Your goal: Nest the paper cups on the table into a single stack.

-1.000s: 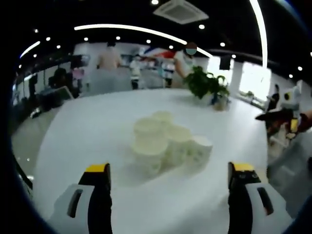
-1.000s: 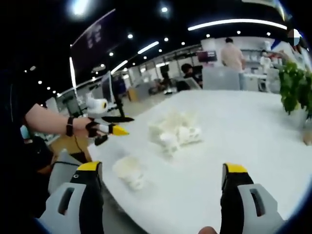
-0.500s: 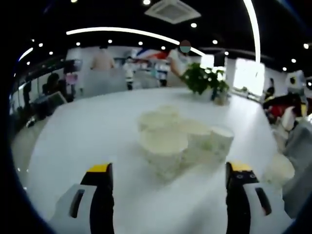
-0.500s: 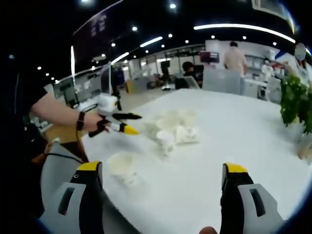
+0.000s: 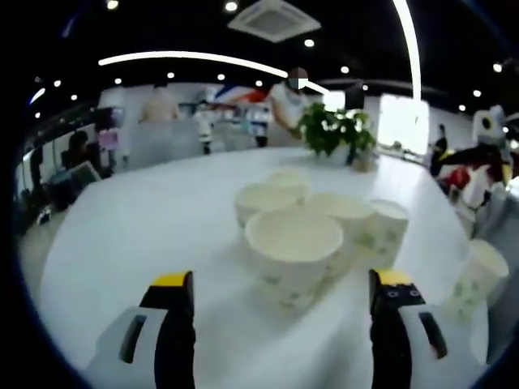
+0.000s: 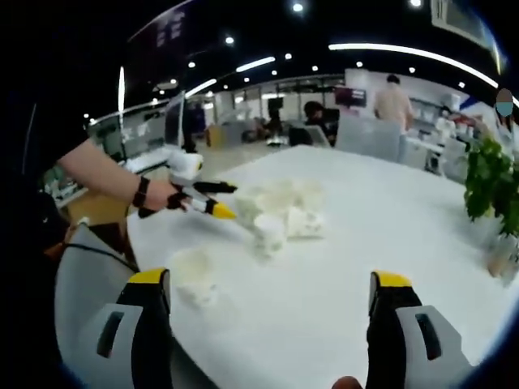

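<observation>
Left gripper view:
Left claw (image 5: 282, 301): jaws wide apart, holding nothing, lined up on the cup cluster.
Nearest cup (image 5: 293, 255): upright, mouth open, between the two jaws' lines and just ahead of them.
Cup cluster (image 5: 324, 215): further upright paper cups packed touching behind the nearest cup, mid-table.
Single cup (image 5: 477, 275): stands apart from the cluster, near the table's edge.
Table (image 5: 138, 219): white, round-edged.
Potted plant (image 5: 332, 134): at the far edge, well apart from the cups.

Right gripper view:
Right claw (image 6: 268, 301): jaws wide apart, holding nothing, well back from the cups.
Left claw: enters beside the cluster, held by a hand (image 6: 158, 197); its yellow-tipped jaws reach toward the cups.
Cup cluster (image 6: 284, 212): mid-table; individual cups blurred.
Single cup (image 6: 193, 275): near the table's edge, close to the person.

Risks:
Tipping: closing the jaws off-centre on the nearest cup would likely push it into its touching neighbours and topple them.
Crushing: thin paper walls would probably buckle under a hard squeeze.
Loss: the single cup sits close to the edge; a nudge could send it off.
</observation>
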`<action>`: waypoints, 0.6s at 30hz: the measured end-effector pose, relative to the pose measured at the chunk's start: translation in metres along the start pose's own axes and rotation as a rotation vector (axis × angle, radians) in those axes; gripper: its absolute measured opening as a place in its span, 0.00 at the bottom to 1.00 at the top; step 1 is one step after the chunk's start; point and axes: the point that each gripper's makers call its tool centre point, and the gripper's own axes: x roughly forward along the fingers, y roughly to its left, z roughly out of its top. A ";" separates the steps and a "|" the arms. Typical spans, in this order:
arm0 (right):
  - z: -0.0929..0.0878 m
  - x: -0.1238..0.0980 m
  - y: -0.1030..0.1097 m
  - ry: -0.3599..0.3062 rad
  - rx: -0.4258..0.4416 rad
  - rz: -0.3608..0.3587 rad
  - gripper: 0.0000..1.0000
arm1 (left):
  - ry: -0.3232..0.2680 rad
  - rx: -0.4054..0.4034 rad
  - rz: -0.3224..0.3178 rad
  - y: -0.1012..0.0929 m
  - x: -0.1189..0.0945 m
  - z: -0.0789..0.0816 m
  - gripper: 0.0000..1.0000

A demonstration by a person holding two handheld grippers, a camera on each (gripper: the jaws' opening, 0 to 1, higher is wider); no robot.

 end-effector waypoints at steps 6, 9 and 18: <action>0.001 -0.010 -0.023 -0.014 0.045 -0.071 1.00 | -0.002 0.042 -0.022 -0.004 0.007 0.001 0.81; 0.002 -0.011 -0.030 -0.018 0.054 -0.093 1.00 | -0.001 0.054 -0.030 -0.002 0.010 0.001 0.79; -0.002 -0.010 -0.037 -0.006 0.060 -0.122 1.00 | -0.038 0.075 -0.053 0.002 0.016 0.011 0.67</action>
